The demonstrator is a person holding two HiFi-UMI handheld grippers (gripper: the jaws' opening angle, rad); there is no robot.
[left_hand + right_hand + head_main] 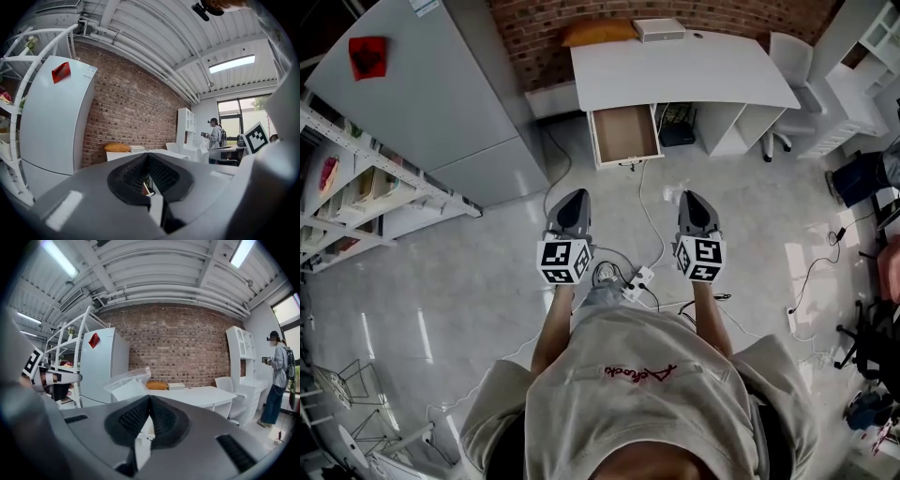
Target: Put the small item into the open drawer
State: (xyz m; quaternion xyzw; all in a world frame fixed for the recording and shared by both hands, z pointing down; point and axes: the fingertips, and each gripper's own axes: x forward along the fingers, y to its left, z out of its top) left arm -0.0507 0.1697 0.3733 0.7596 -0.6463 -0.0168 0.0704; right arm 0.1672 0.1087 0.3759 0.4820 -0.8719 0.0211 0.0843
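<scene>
A white desk (684,70) stands ahead against the brick wall. Its wooden drawer (623,134) is pulled open on the left side and looks empty. My right gripper (695,201) is shut on a small clear plastic bag (125,386) with a white item inside; the bag sticks up left of the jaws (150,400) and shows as a white scrap (673,195) in the head view. My left gripper (572,200) is shut with nothing in it, its jaws closed together (149,157). Both grippers are held at waist height, well short of the drawer.
A tall white fridge (422,84) and a white shelf rack (356,206) stand at the left. An orange cushion (600,33) and a white box (659,30) lie on the desk. A white chair (792,66) sits at the right. Cables and a power strip (637,278) lie on the floor. A person (274,376) stands far right.
</scene>
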